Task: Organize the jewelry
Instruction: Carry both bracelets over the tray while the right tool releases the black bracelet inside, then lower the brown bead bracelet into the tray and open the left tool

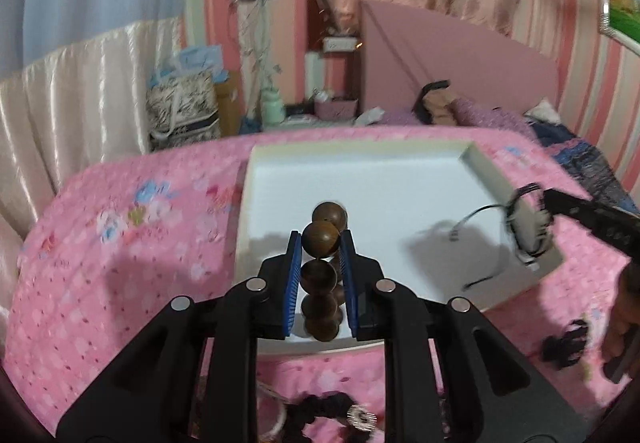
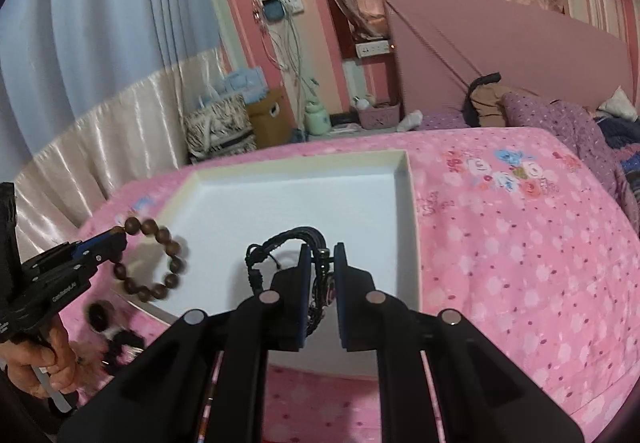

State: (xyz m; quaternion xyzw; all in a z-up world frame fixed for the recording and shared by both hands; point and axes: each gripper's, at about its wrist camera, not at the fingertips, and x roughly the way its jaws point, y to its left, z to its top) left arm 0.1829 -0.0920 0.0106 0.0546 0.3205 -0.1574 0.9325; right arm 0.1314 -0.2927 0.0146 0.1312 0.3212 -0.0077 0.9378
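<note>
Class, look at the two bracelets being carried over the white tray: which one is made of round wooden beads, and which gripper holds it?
The brown bead bracelet, gripped by the left gripper. The black cord bracelet in the right gripper is braided cord, without big beads.

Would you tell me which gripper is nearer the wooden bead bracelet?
Left. The left gripper grips the bead bracelet; the right gripper holds a black cord bracelet beside it.

Soft, even indoor light; the shallow white cardboard tray (image 1: 472,159) shows grey shadows beneath the tools. Motion blur smears the pink floral bedspread (image 1: 120,243) and the tray's rim. Fisheye bending curves the striped walls, with dark vignetted corners.
</note>
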